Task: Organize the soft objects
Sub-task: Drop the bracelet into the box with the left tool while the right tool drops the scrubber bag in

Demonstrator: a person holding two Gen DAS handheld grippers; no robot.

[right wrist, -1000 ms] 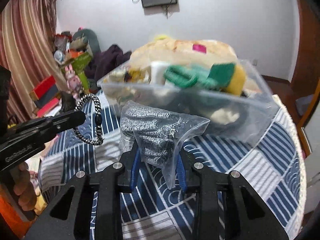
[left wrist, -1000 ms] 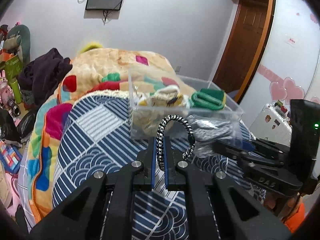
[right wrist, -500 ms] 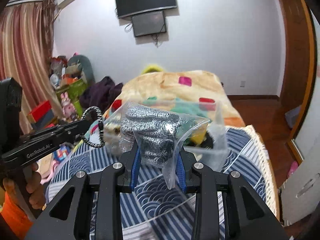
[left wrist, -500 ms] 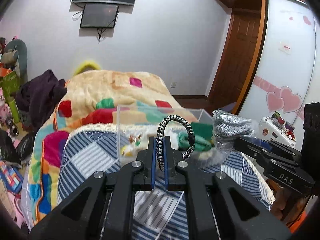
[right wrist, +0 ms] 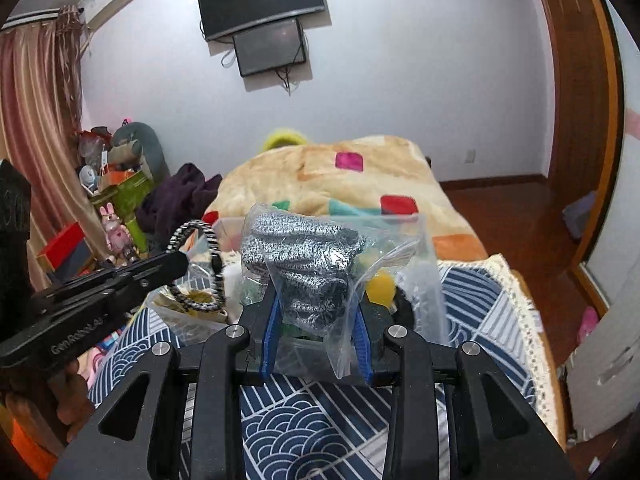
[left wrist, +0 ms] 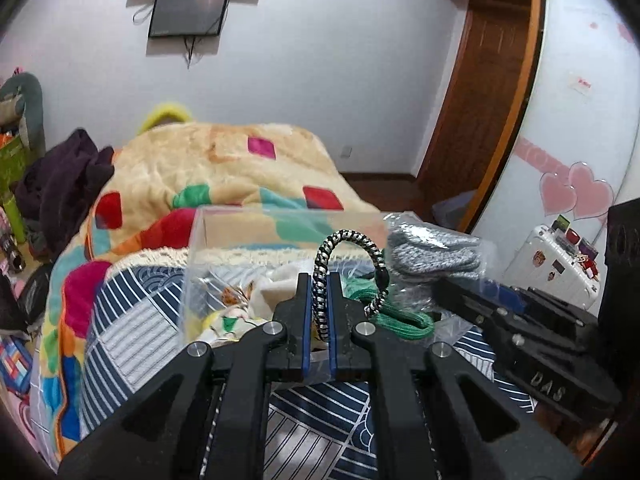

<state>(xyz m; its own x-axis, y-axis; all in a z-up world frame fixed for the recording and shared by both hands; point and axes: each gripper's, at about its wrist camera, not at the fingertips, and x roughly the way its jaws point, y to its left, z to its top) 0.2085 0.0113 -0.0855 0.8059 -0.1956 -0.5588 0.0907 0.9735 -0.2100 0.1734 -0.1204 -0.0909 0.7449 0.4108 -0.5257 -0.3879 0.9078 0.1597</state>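
My left gripper (left wrist: 320, 300) is shut on a black-and-white braided loop (left wrist: 352, 256), held just in front of the clear plastic box (left wrist: 200, 256). The loop also shows in the right wrist view (right wrist: 208, 264). My right gripper (right wrist: 316, 320) is shut on a clear bag of grey knit fabric (right wrist: 304, 256), held over the box's near rim (right wrist: 424, 240). The bag shows in the left wrist view (left wrist: 432, 252) to the right of the loop. The box holds a green strap (left wrist: 400, 320), white cloth and a yellow item (right wrist: 380, 284).
The box stands on a blue-and-white patterned cloth (right wrist: 304, 432) over a table. A bed with a colourful quilt (left wrist: 224, 172) lies behind. Dark clothes (left wrist: 60, 184) and toys (right wrist: 116, 232) pile at the left. A white suitcase (left wrist: 552, 264) stands at the right.
Both grippers have risen, then moved forward toward the box, each still holding its object. The bag now hangs over the box's near rim and the loop is close to the box.
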